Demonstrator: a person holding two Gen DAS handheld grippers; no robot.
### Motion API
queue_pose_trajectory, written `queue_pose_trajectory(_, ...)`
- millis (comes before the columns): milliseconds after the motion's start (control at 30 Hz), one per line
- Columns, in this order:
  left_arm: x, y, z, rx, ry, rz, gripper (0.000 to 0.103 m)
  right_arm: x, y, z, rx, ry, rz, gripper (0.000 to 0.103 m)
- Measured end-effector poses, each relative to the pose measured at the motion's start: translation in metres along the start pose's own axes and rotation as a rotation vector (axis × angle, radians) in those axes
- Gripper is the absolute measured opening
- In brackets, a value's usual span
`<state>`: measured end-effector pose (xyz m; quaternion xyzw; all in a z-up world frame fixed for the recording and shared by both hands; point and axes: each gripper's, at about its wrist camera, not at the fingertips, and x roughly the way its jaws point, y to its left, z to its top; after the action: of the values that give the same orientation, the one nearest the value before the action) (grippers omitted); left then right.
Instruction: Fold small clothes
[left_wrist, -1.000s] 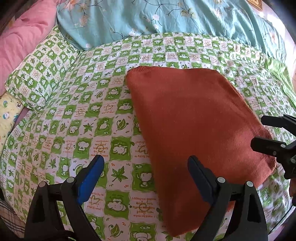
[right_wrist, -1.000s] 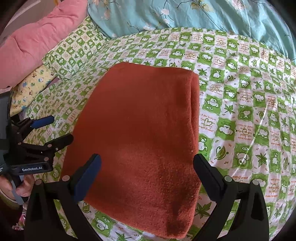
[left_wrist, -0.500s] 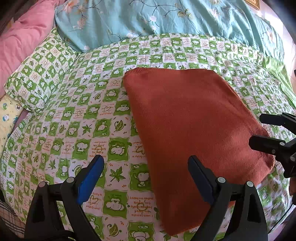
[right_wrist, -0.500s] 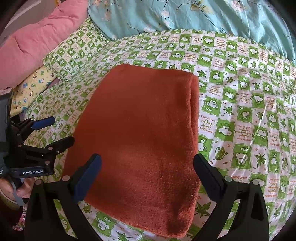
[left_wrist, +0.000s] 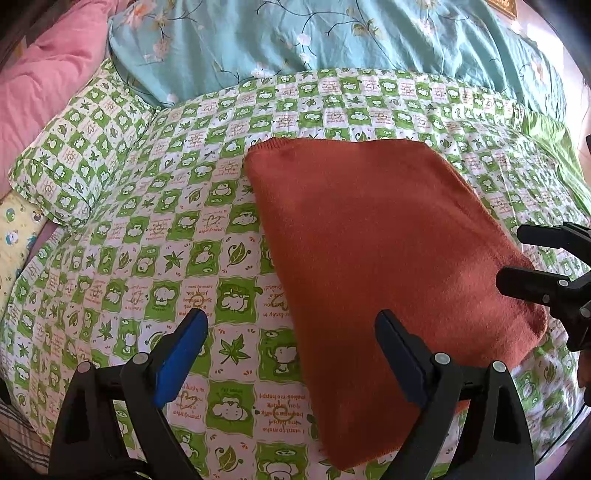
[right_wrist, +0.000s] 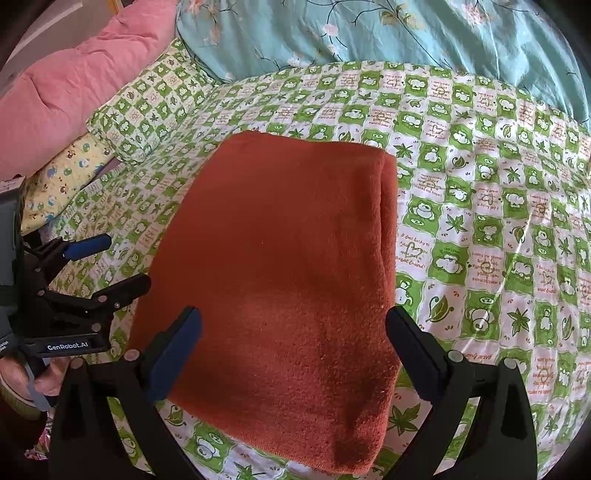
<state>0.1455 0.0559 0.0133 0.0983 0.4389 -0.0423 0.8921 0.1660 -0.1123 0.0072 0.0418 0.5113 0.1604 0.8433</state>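
A rust-orange knitted garment (left_wrist: 376, 251) lies folded into a flat rectangle on the green-and-white checked bedspread (left_wrist: 155, 229). It also shows in the right wrist view (right_wrist: 280, 273). My left gripper (left_wrist: 291, 350) is open and empty, held above the garment's near left edge. My right gripper (right_wrist: 295, 343) is open and empty, held above the garment's near end. The right gripper's fingers show in the left wrist view (left_wrist: 535, 284) at the garment's right side. The left gripper shows in the right wrist view (right_wrist: 107, 262) at the garment's left side.
A matching green checked pillow (left_wrist: 74, 162) lies at the left, with a pink quilt (left_wrist: 37, 85) behind it. A turquoise flowered quilt (left_wrist: 332, 37) lies across the back of the bed. A yellow printed cloth (right_wrist: 62, 181) lies at the left edge.
Both grippers have drawn back slightly from the garment. The garment has not moved and both grippers stay open.
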Motion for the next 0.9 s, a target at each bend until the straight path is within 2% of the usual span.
queue_pose_trajectory(900,0.0014,0.0056,0.0087,-0.016,-0.031,0.008,0.092,-0.0041,-0.0090,0.0060,0.029,-0.028,-0.020,0.099)
